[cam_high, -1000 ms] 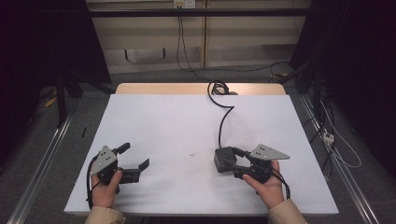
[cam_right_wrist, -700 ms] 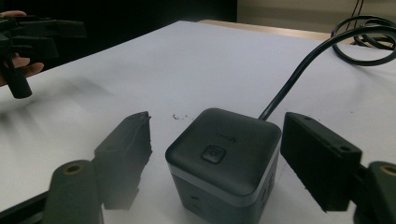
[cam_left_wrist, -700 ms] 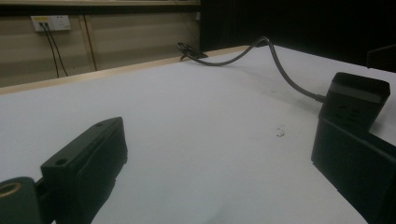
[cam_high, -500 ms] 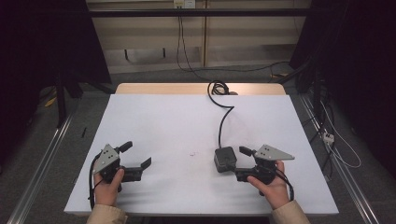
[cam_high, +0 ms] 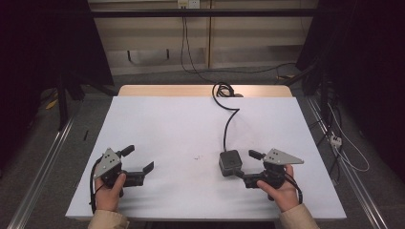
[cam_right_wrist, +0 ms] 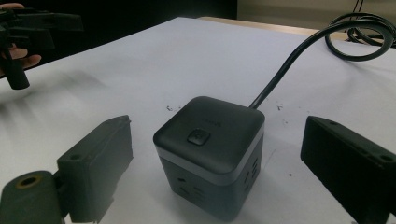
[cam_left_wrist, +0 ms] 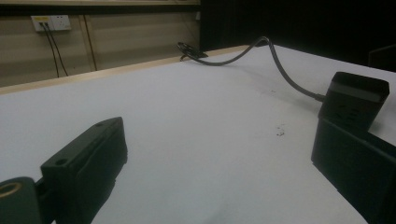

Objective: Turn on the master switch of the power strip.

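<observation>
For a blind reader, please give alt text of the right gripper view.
A dark grey cube-shaped power strip with a top button stands on a white table between the open black right gripper. Its black cable runs back to a coil.

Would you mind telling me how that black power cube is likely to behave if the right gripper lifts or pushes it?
The power cube looks rigid and boxy, so it should slide, not roll. Its smooth sides may slip between the jaws. The thick cable at its back looks stiff and will probably tug or twist it when the right gripper lifts.
</observation>
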